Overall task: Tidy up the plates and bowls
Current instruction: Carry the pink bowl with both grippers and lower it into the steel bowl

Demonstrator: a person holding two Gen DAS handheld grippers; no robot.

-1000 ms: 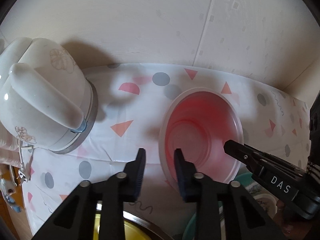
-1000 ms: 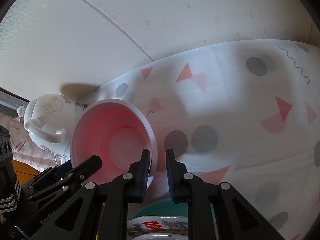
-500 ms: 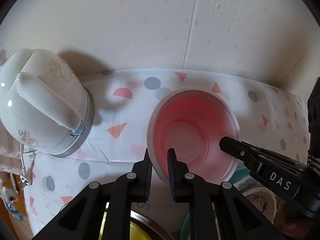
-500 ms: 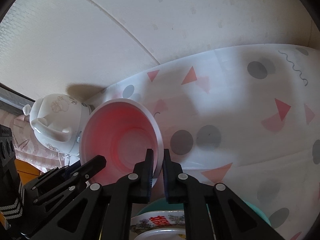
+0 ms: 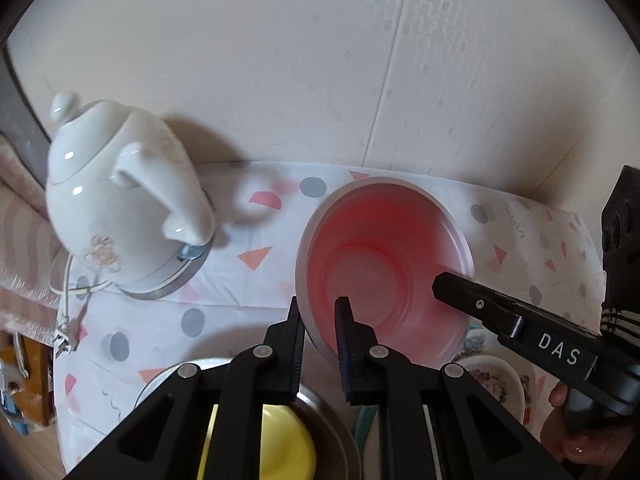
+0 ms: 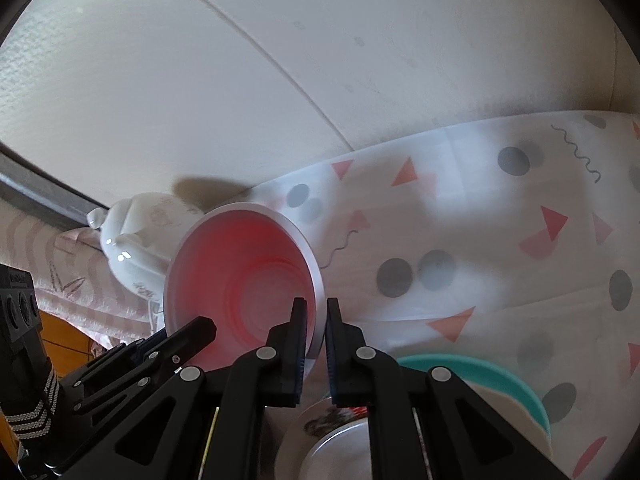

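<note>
left gripper point(image 5: 320, 320): jaws pinching the near-left rim of the pink bowl point(image 5: 384, 256), one finger inside, one outside
right gripper point(image 6: 316, 320): jaws pinching the same bowl's opposite rim
pink bowl: hanging tilted between both sets of jaws, apparently clear of the tablecloth point(image 6: 480, 240)
done: bowl gripped, seemingly lifted
left: placing it; yellow bowl point(image 5: 280, 444) under left jaws, floral plate point(image 6: 320, 432) and teal plate point(image 6: 500, 376) under right jaws looking unsorted

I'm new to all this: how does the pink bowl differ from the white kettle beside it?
The pink bowl is open and empty, while the white kettle is closed by a knobbed lid. The bowl is plain; the kettle bears a faint flower print. The bowl is gripped at its rim by the left gripper and the right gripper; the kettle rests untouched on its base. Both are over the patterned tablecloth.
</note>
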